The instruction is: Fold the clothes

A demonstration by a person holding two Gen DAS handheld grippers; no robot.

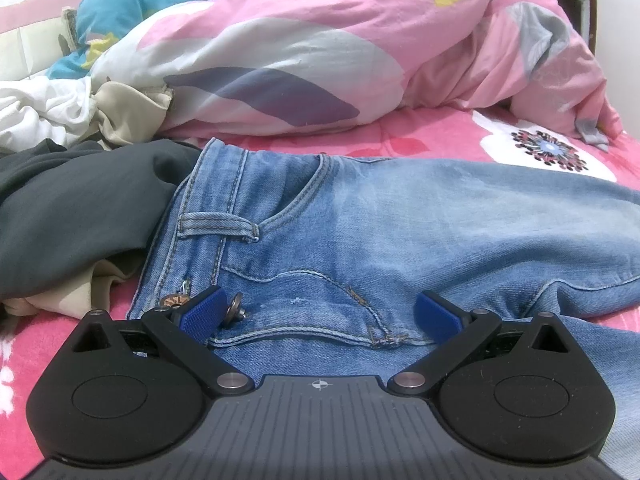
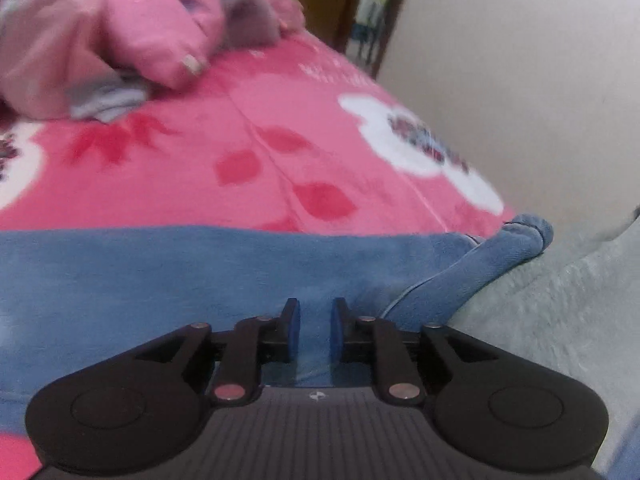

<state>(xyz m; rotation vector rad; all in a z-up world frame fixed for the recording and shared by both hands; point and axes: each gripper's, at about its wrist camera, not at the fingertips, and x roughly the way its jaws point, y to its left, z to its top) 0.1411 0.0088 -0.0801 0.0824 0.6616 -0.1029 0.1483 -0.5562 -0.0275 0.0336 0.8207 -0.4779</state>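
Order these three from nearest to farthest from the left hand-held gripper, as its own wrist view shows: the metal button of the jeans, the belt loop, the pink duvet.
Measured from the left hand-held gripper:
1. Metal button, right beside its left finger, at the waistband.
2. Belt loop, farther up on the jeans, left of centre.
3. Pink duvet, bunched up at the back of the bed.

The left gripper [image 1: 320,312] sits at the bottom of the frame, fingers spread wide over the jeans [image 1: 360,240], which lie across the middle on a pink sheet [image 1: 420,142]. A dark garment [image 1: 80,208] lies at left, and a pink duvet [image 1: 320,52] fills the top.
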